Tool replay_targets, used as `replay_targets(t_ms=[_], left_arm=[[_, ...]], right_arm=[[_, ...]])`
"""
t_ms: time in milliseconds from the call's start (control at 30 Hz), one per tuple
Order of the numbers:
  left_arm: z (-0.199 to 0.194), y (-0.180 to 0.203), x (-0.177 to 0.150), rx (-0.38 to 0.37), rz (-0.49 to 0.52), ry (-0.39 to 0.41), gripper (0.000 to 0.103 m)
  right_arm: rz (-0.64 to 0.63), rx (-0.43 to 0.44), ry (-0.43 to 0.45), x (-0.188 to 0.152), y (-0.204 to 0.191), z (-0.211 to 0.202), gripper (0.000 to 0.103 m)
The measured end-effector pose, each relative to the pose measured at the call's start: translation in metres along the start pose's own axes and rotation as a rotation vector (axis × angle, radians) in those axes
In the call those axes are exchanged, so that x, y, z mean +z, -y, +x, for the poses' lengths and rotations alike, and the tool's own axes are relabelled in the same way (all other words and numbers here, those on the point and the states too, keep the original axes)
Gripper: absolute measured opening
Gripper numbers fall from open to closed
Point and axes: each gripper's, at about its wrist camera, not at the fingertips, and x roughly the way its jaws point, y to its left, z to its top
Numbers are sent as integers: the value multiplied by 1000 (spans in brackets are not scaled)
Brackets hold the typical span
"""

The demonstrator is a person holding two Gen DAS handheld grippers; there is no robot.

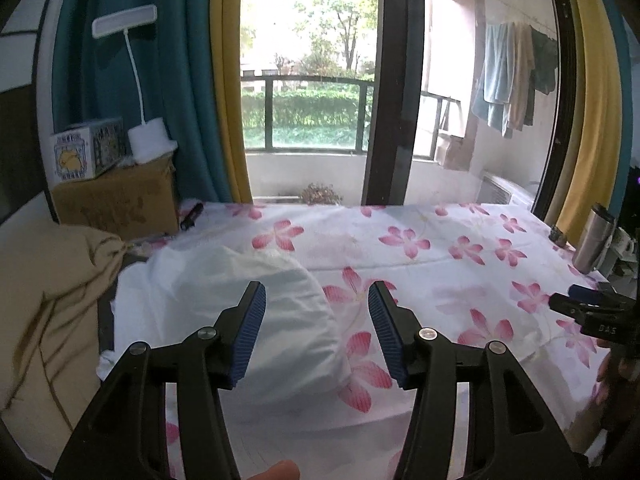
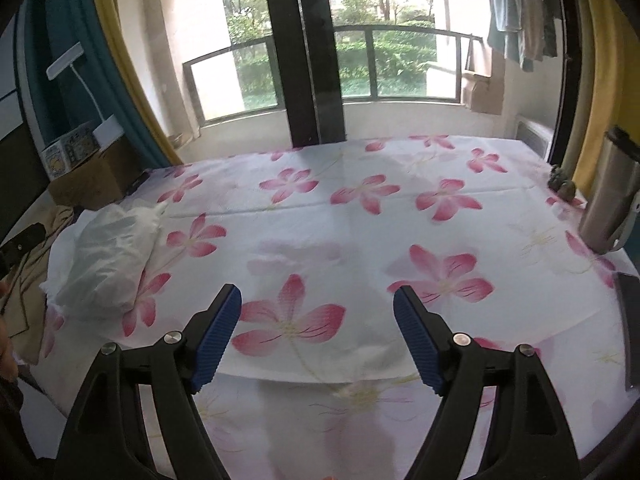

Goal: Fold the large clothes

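Note:
A white garment (image 1: 256,320) lies bunched in a soft heap on the left part of the pink-flowered cloth (image 1: 440,256). My left gripper (image 1: 316,332) is open and empty, hovering just above the heap's right edge. In the right wrist view the same white garment (image 2: 108,264) sits at the left on the flowered cloth (image 2: 360,208). My right gripper (image 2: 318,340) is open and empty over a pink flower near the cloth's front fold, well right of the heap. The right gripper also shows at the right edge of the left wrist view (image 1: 592,308).
A tan garment (image 1: 48,312) lies piled at the left. A cardboard box (image 1: 116,200) with a small carton and white lamp (image 1: 148,136) stands at the back left. A steel flask (image 2: 612,196) stands at the right edge. Glass balcony doors (image 2: 304,52) lie beyond.

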Motion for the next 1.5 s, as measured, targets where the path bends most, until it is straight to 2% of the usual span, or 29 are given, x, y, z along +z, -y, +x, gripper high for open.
replay_targets(t_ms=[633, 1500], left_arm=[[-10, 7, 29, -15, 33, 98, 60], [-30, 5, 52, -31, 37, 208, 64]], right_arm=[[-12, -75, 112, 28, 23, -38, 86], [-63, -106, 246, 59, 15, -80, 87]])
